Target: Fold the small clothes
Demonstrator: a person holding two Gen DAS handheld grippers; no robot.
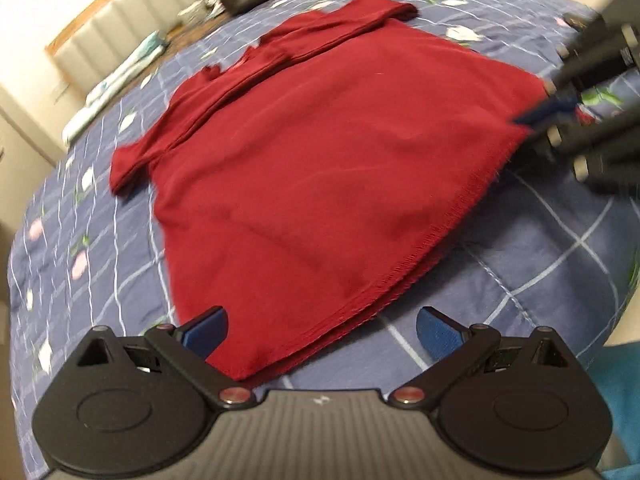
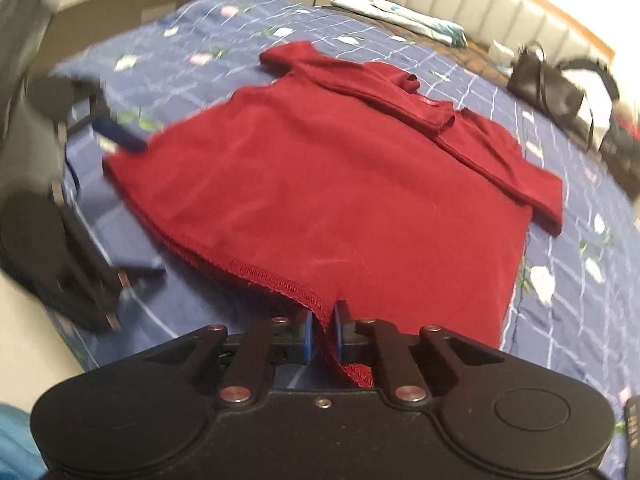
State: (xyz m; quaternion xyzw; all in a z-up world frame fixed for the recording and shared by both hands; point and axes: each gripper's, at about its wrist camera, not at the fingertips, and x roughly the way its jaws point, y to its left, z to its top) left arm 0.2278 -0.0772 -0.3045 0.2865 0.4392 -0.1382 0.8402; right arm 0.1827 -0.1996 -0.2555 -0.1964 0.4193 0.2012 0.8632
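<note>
Dark red shirt point(image 1: 320, 168), spread flat on bed, hem corner pinched

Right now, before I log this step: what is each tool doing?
Left tool: open, holding nothing, at the dark red knit shirt hem corner.
Right tool: shut on the shirt's hem.

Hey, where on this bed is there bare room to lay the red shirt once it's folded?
Bare quilt lies beyond the red shirt on its far left in the right wrist view, and in a strip along its right side below the sleeve. Crowded: the headboard end, with the black handbag and folded pale cloth.
</note>
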